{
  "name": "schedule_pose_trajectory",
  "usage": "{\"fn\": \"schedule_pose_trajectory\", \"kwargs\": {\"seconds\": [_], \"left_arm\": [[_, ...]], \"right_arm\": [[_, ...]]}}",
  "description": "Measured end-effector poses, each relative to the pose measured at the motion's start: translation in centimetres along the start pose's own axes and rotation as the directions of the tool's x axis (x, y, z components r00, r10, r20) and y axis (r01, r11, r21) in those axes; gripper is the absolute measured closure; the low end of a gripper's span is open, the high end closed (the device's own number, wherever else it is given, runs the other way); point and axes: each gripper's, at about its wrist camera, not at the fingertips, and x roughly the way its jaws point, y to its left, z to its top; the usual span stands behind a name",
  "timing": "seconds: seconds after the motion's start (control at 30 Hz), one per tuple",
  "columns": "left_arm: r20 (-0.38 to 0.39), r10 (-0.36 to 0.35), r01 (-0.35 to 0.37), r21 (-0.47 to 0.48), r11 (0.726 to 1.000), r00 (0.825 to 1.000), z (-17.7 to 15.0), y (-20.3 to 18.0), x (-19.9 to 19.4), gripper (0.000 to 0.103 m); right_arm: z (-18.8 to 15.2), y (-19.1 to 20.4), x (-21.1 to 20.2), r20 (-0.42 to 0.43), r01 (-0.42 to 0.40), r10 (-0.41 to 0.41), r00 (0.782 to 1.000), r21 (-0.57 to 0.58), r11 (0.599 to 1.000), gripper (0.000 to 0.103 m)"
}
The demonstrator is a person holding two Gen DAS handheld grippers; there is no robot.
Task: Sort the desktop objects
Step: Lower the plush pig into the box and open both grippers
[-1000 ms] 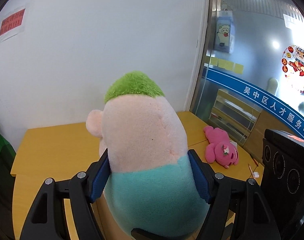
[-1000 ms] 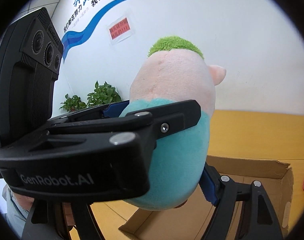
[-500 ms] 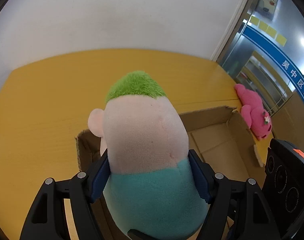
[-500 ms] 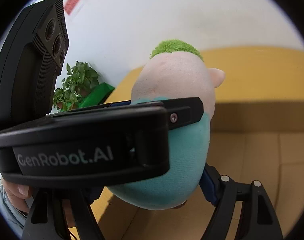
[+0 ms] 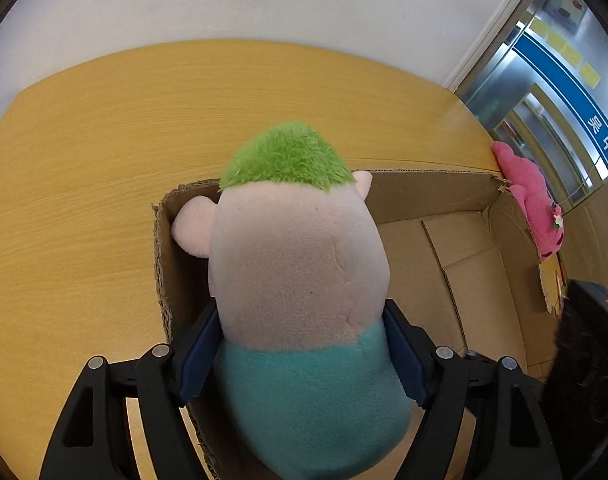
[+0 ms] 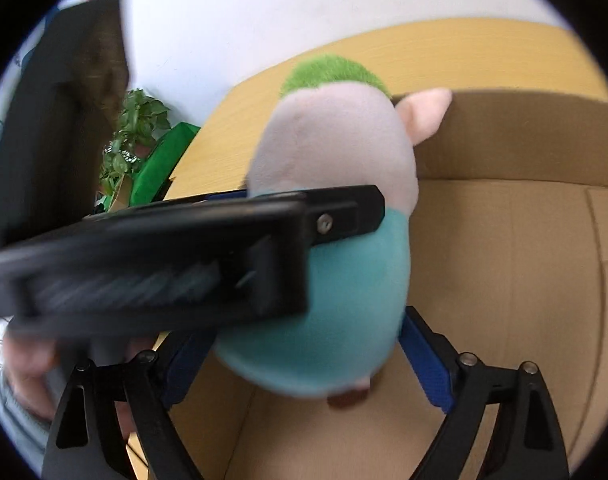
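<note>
I have the plush toy (image 5: 299, 280) caught between both grippers, low inside the cardboard box (image 5: 432, 196) at its left end. Its long axis runs away from my left gripper (image 5: 304, 356), teal body nearest, green hair tipped toward the box's far wall. The blue pads (image 5: 197, 356) sit against the teal flanks, but the jaws are opening, so that grip is easing off. My right gripper (image 6: 304, 364) comes at the toy crosswise, with the left gripper's black finger lying across its view. Its jaws are opening too, and the right pad (image 6: 426, 364) seems to stand just clear of the fabric. Neither hand is nearer; both are at the toy. I judge the toy's base close to the box floor, though I cannot see whether they touch.

Beyond the box lies the yellow wooden table (image 5: 103, 140). A pink plush (image 5: 534, 204) rests outside the box's right wall. Farther off are a white wall, glass doors, and a potted plant (image 6: 137, 136) left of the box.
</note>
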Motion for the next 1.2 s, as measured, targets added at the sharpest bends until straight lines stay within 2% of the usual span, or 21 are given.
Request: {"fn": "schedule_pose_trajectory", "kwargs": {"seconds": [0.1,0.2,0.3,0.43,0.53,0.6,0.63,0.67,0.7,0.73,0.77,0.83,0.87,0.9,0.93,1.0,1.03,1.1,1.13,1.17,1.2], "left_arm": [[0.005,0.007,-0.007,-0.020,1.000,1.000,-0.4,0.1,-0.3,0.022],[-0.005,0.015,-0.015,-0.035,0.999,1.000,-0.6,-0.8,-0.4,0.021],[0.020,0.004,-0.003,-0.053,0.999,1.000,-1.1,-1.1,-2.1,0.022],[0.131,0.026,-0.019,-0.051,0.998,0.991,-2.7,-1.6,-7.0,0.022],[0.255,0.086,-0.085,-0.012,0.996,0.963,-5.3,-3.4,-11.5,0.020],[0.343,0.131,-0.147,0.021,0.989,0.930,-8.0,-5.5,-14.4,0.017],[0.390,0.159,-0.187,0.033,0.982,0.907,-9.5,-6.9,-15.7,0.014],[0.442,0.194,-0.236,0.041,0.971,0.876,-11.3,-8.6,-17.0,0.013],[0.485,0.232,-0.284,0.035,0.958,0.843,-12.7,-10.0,-17.9,0.010],[0.544,0.300,-0.360,0.004,0.933,0.784,-14.8,-12.0,-18.9,0.007],[0.581,0.333,-0.396,-0.019,0.918,0.743,-16.4,-13.5,-19.4,0.005],[0.647,0.365,-0.426,-0.068,0.902,0.669,-19.6,-16.1,-20.3,0.004],[0.659,0.379,-0.429,-0.094,0.898,0.649,-21.2,-17.0,-20.7,0.003],[0.654,0.393,-0.431,-0.112,0.895,0.647,-22.4,-17.8,-20.8,0.003],[0.638,0.405,-0.432,-0.124,0.893,0.655,-23.5,-18.6,-20.6,0.003],[0.603,0.416,-0.419,-0.146,0.896,0.680,-25.4,-19.3,-20.7,0.003],[0.581,0.416,-0.399,-0.165,0.902,0.700,-26.3,-19.8,-20.7,0.003],[0.567,0.395,-0.361,-0.177,0.915,0.723,-27.8,-20.6,-21.0,0.003],[0.573,0.390,-0.350,-0.185,0.918,0.721,-28.6,-21.1,-21.3,0.003],[0.586,0.383,-0.339,-0.189,0.922,0.714,-29.3,-21.6,-21.6,0.003],[0.611,0.358,-0.315,-0.181,0.932,0.706,-30.3,-22.3,-22.1,0.004]], "right_arm": [[-1.0,0.7,-1.2,0.033,0.019,-0.017,0.999,-0.047,0.999,0.013],[-1.6,0.0,0.3,-0.042,0.005,-0.005,0.999,0.001,1.000,0.019],[-2.3,0.6,-0.1,-0.026,0.012,-0.013,1.000,-0.005,1.000,0.019],[-3.3,2.0,-3.2,0.025,0.041,-0.040,0.999,-0.021,0.999,0.018],[-4.9,3.1,-6.7,0.078,0.147,-0.141,0.987,-0.070,0.987,0.017],[-4.6,1.7,-9.8,0.126,0.193,-0.180,0.976,-0.101,0.976,0.017],[-3.1,0.1,-9.8,0.150,0.219,-0.201,0.968,-0.112,0.969,0.017],[-3.4,-2.2,-11.8,0.177,0.244,-0.221,0.959,-0.123,0.962,0.017],[-5.9,-2.1,-15.5,0.221,0.282,-0.247,0.944,-0.141,0.949,0.017],[-7.7,-1.6,-18.1,0.253,0.311,-0.268,0.930,-0.152,0.938,0.017],[-8.6,0.9,-19.9,0.283,0.340,-0.286,0.915,-0.161,0.927,0.017],[-11.4,2.0,-22.2,0.347,0.384,-0.307,0.886,-0.182,0.905,0.017],[-13.1,1.4,-24.0,0.374,0.398,-0.309,0.874,-0.188,0.898,0.017],[-15.3,1.0,-26.0,0.400,0.418,-0.317,0.860,-0.196,0.887,0.017],[-15.8,1.0,-26.4,0.408,0.434,-0.327,0.852,-0.201,0.878,0.018],[-17.6,1.0,-28.0,0.424,0.442,-0.329,0.844,-0.201,0.874,0.020],[-18.3,1.0,-28.8,0.431,0.432,-0.317,0.845,-0.202,0.879,0.025],[-19.4,0.8,-29.7,0.444,0.435,-0.311,0.841,-0.211,0.875,0.052],[-19.9,0.6,-29.9,0.444,0.441,-0.316,0.839,-0.213,0.872,0.083],[-20.2,0.3,-30.1,0.438,0.440,-0.316,0.842,-0.215,0.872,0.100],[-20.6,-0.1,-30.2,0.424,0.423,-0.304,0.853,-0.222,0.878,0.099]]}}
